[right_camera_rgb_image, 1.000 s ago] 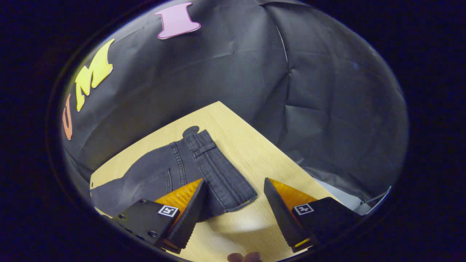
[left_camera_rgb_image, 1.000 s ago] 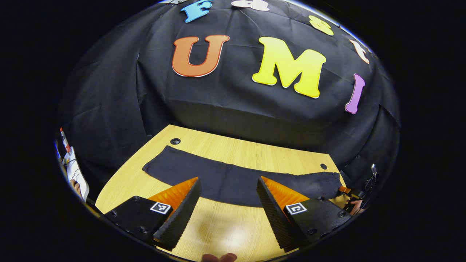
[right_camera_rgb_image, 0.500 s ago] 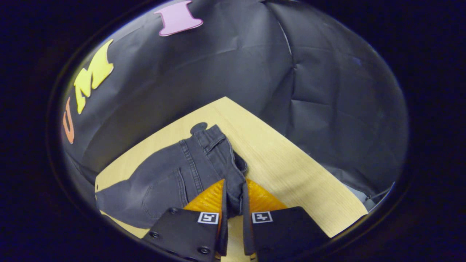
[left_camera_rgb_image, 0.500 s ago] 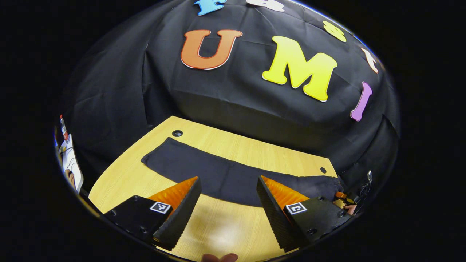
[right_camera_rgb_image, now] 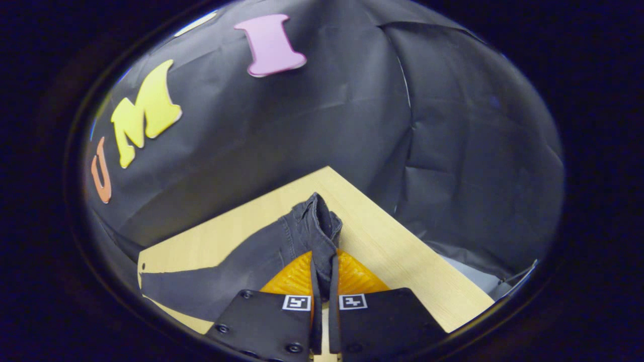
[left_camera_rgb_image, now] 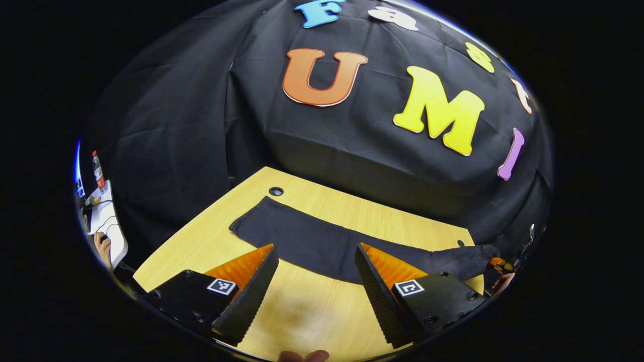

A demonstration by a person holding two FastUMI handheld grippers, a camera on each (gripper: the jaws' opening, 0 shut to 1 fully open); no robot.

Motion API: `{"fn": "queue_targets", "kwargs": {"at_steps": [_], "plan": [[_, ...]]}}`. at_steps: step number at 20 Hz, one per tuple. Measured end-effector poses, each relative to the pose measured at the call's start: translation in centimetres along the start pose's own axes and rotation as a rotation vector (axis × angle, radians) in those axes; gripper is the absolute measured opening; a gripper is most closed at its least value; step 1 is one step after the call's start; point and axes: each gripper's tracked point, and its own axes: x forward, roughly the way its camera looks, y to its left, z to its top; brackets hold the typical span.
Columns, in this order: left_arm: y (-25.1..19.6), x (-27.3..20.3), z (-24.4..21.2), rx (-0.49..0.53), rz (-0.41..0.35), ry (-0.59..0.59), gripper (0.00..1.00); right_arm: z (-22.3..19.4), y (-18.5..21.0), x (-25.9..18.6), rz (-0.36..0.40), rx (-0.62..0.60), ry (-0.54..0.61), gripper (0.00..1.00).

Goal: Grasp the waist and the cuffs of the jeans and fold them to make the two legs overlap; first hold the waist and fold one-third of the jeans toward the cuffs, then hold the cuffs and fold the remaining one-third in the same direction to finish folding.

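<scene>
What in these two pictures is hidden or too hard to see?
- Jeans, right gripper view: the pinched waist part is hidden between the right gripper fingers.
- Jeans' cuffs, left gripper view: too dark to tell one leg from two.
- Bottle, left gripper view: too small at the edge.

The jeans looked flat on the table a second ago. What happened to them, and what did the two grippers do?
The right gripper closed its fingers on the waist of the jeans and lifted it, so that end now bunches up off the table. The left gripper stayed open, hovering near the legs, which still lie stretched out flat.
</scene>
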Motion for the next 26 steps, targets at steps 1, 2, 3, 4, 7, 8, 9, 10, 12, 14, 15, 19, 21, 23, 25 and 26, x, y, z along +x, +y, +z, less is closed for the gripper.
{"fn": "queue_targets", "kwargs": {"at_steps": [1,2,3,4,7,8,9,10,12,14,15,19,21,23,25,26], "plan": [[0.4,0.0,0.1,-0.014,-0.003,-0.005,0.99,0.7,1.6,-1.1,0.016,-0.022,-0.02,0.06],[0.8,0.2,0.1,-0.024,-0.008,-0.006,0.99,1.3,3.2,-2.1,0.033,-0.048,-0.036,0.06],[1.0,0.0,-0.2,-0.027,-0.007,-0.009,0.98,2.0,5.2,-3.1,0.053,-0.074,-0.052,0.06],[1.6,0.0,0.0,-0.017,-0.004,-0.019,0.99,2.6,7.4,-4.1,0.071,-0.094,-0.067,0.06],[2.8,-0.1,1.2,0.037,-0.018,-0.075,0.99,3.6,14.0,-7.3,0.126,-0.143,-0.115,0.06],[3.2,-0.1,1.5,0.047,-0.025,-0.089,0.99,3.6,16.4,-8.6,0.148,-0.157,-0.13,0.06],[3.8,-0.2,1.8,0.047,-0.031,-0.101,0.99,3.2,18.8,-9.6,0.172,-0.174,-0.14,0.02],[4.1,-0.2,2.0,0.039,-0.04,-0.108,0.99,2.7,21.1,-10.8,0.199,-0.192,-0.145,0.06],[5.1,-0.3,2.1,0.019,-0.054,-0.119,0.99,1.2,25.9,-11.7,0.248,-0.229,-0.147,0.02],[6.6,-0.4,2.3,-0.004,-0.056,-0.126,0.99,-1.0,30.7,-12.3,0.297,-0.269,-0.136,0.04],[7.5,-0.6,2.3,-0.021,-0.053,-0.13,0.98,-2.3,32.9,-12.4,0.316,-0.297,-0.129,0.06],[11.0,-1.4,2.3,-0.078,-0.029,-0.14,0.98,-9.4,40.2,-11.2,0.371,-0.381,-0.07,0.02],[12.8,-1.8,2.3,-0.089,-0.006,-0.14,0.99,-13.2,42.7,-10.0,0.38,-0.421,-0.035,0.06],[14.7,-2.3,2.5,-0.097,0.016,-0.141,0.99,-17.4,44.7,-8.5,0.379,-0.47,-0.003,0.06],[16.6,-2.6,2.5,-0.103,0.039,-0.137,0.99,-21.2,45.6,-7.1,0.369,-0.528,0.031,0.1],[17.6,-2.7,2.4,-0.103,0.051,-0.136,0.99,-22.9,46.0,-6.5,0.363,-0.552,0.047,0.06]]}}
